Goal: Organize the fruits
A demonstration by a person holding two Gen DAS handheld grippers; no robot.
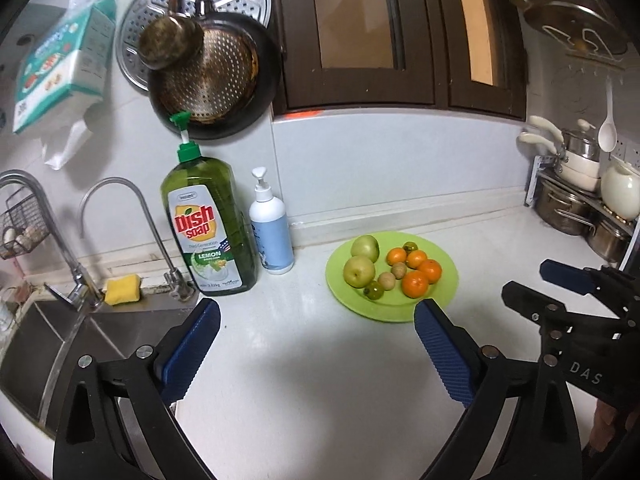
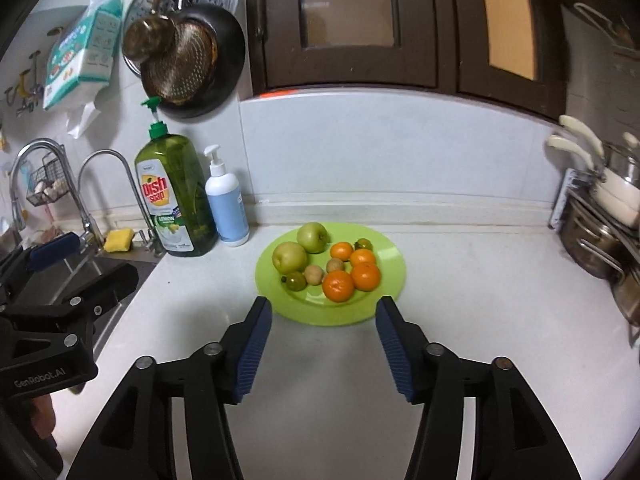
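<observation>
Two wrist views, same white counter (image 2: 460, 300). Green plate (image 2: 386, 258) near the back wall, loaded: two green apples (image 2: 312, 237) at the back left, four oranges (image 2: 338, 285) on the right, two small brown round fruits (image 2: 313, 275) in the middle, two small dark-green fruits (image 2: 295, 281), one at front left and one at the back right. All fruit on the plate, none loose on the counter.

Left gripper (image 1: 316, 344) spread wide, nothing between the blue pads (image 1: 192, 348), over bare counter short of the plate. Right gripper (image 2: 323, 350) partly apart, empty, aimed straight at the plate's near rim, not touching.

Left view only: sink basin (image 1: 36, 344) at lower left, hanging white spoon (image 1: 608, 128), round cream jar (image 1: 620, 194), right gripper's body entering from the right edge with "DAS" lettering. Plate off to the right there (image 1: 440, 248).

Right view only: hooks with utensils on the far left wall (image 2: 24, 88), left gripper's body at left edge marked "GenRobot.AI", bit of a hand below it (image 2: 40, 416). Plate centred.

Shared: dish soap bottle (image 2: 172, 196), white pump bottle (image 2: 226, 204), yellow sponge (image 2: 119, 240), two taps (image 1: 120, 216), hanging pans (image 1: 208, 80), pot rack at right (image 2: 600, 216), dark wooden window frame (image 1: 360, 32).
</observation>
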